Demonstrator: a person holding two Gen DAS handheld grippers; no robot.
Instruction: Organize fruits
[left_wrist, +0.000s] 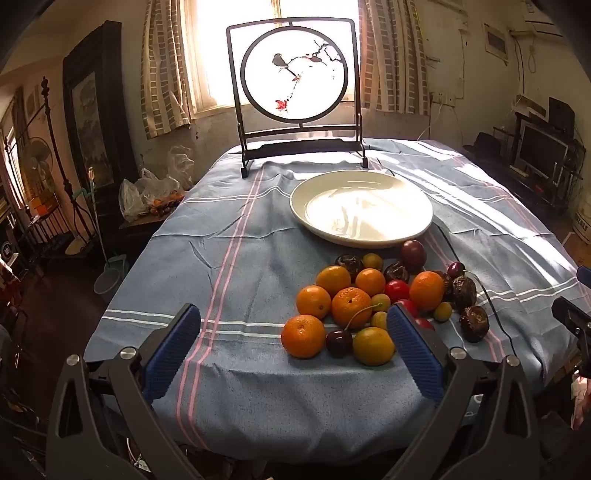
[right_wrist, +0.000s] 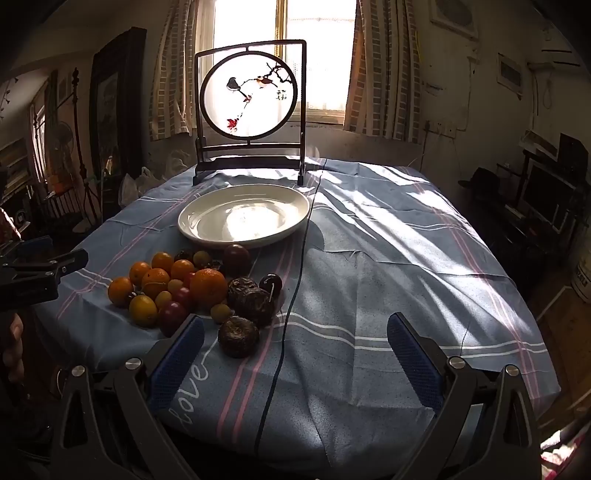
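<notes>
A pile of fruit lies on the blue striped tablecloth (left_wrist: 240, 266): several oranges (left_wrist: 303, 336), yellow plums (left_wrist: 373, 346), cherries (left_wrist: 339, 342), red tomatoes (left_wrist: 397, 290) and dark wrinkled passion fruits (left_wrist: 474, 323). A white empty plate (left_wrist: 361, 207) sits behind the pile. My left gripper (left_wrist: 293, 328) is open and empty, just in front of the pile at the table's near edge. My right gripper (right_wrist: 295, 339) is open and empty, to the right of the pile (right_wrist: 177, 288); a wrinkled passion fruit (right_wrist: 238, 336) lies near its left finger. The plate (right_wrist: 243, 216) is ahead.
A framed round bird painting on a dark stand (left_wrist: 293, 92) stands at the table's far edge before a bright window. A thin dark cable (right_wrist: 291, 295) runs across the cloth. Plastic bags (left_wrist: 147, 192) sit on a side table at left. Furniture lines the right wall.
</notes>
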